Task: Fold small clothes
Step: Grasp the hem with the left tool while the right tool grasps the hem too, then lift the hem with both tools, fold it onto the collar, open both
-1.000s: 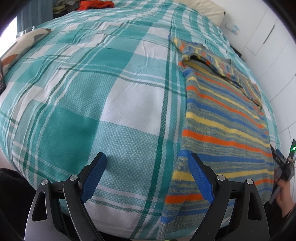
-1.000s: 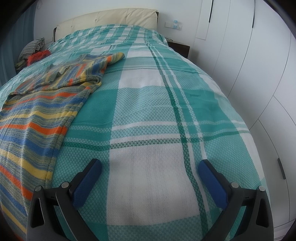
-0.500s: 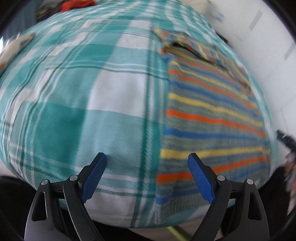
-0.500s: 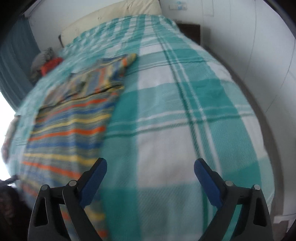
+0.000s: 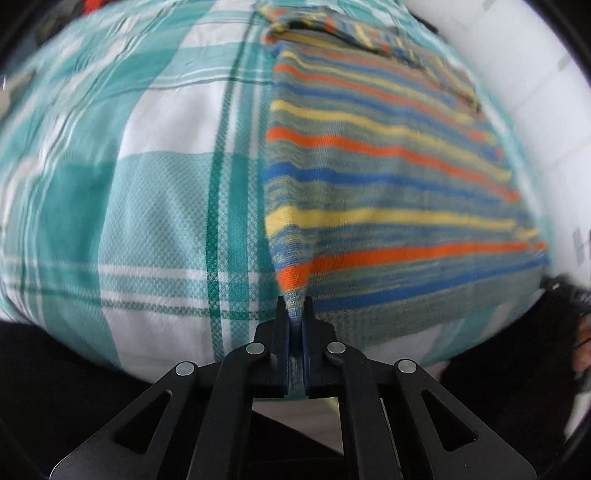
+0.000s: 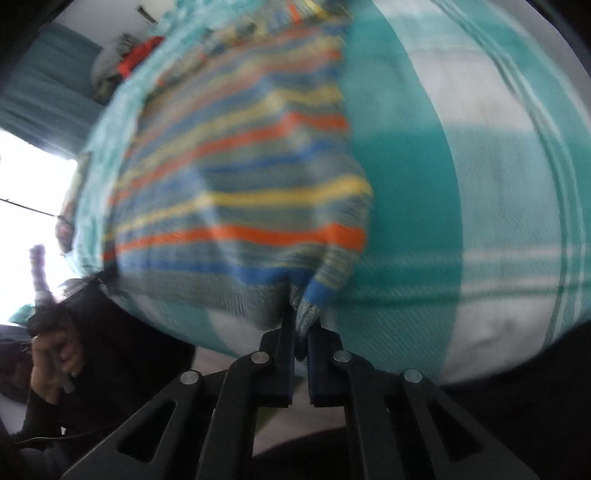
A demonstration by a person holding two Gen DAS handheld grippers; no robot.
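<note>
1. left gripper (image 5: pixel 294 314): jaws pressed together, pinching the near left hem corner of the striped sweater (image 5: pixel 388 192); the cloth rises to a peak between the pads.
2. right gripper (image 6: pixel 301 321): jaws pressed together on the near right hem corner of the striped sweater (image 6: pixel 240 177), which bunches just ahead of the tips.
3. ahead of both grippers the sweater body lies flat on the checked bedspread (image 5: pixel 147 192), hem nearest, stripes running crosswise between the two grips.
4. beyond the body, a sleeve (image 5: pixel 369 33) lies folded across the top.
5. furthest from the right gripper, up and to its left, a red garment (image 6: pixel 142 55); view blurred.
</note>
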